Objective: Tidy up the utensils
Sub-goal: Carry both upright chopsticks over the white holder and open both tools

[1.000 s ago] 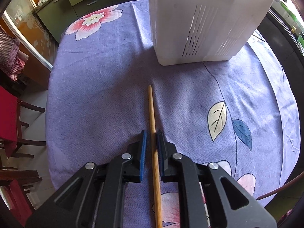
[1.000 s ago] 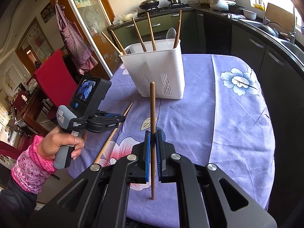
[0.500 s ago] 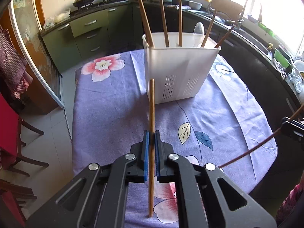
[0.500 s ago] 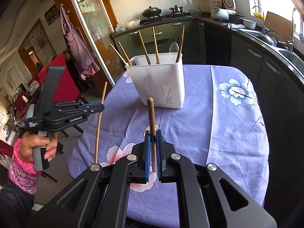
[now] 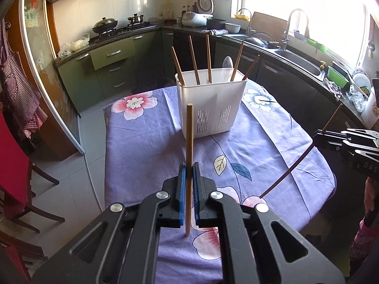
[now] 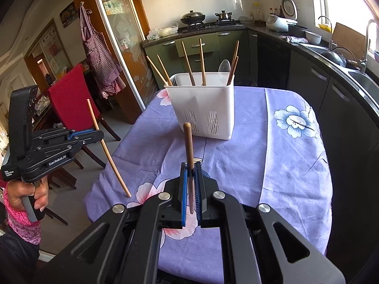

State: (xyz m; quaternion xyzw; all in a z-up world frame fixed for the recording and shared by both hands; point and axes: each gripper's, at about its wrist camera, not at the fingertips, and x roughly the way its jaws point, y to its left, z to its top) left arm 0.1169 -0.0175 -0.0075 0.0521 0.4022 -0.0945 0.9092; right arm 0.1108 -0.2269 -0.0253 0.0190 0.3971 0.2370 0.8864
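Wooden chopsticks: each gripper, left (image 5: 188, 172) and right (image 6: 190, 172), is clenching one; six are standing in the white caddy (image 6: 203, 108) at 12 o'clock, bases hidden.

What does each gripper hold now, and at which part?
The left gripper holds a light chopstick below its middle; the right gripper holds a darker chopstick near its lower end.

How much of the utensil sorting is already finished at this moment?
Mostly done, it seems: several chopsticks and a spoon already stand in the white utensil holder. In hand: the left hand-held gripper clamps a light chopstick, and the right hand-held gripper clamps a darker chopstick. Left: putting both into the holder. No other loose utensil shows on the tablecloth.
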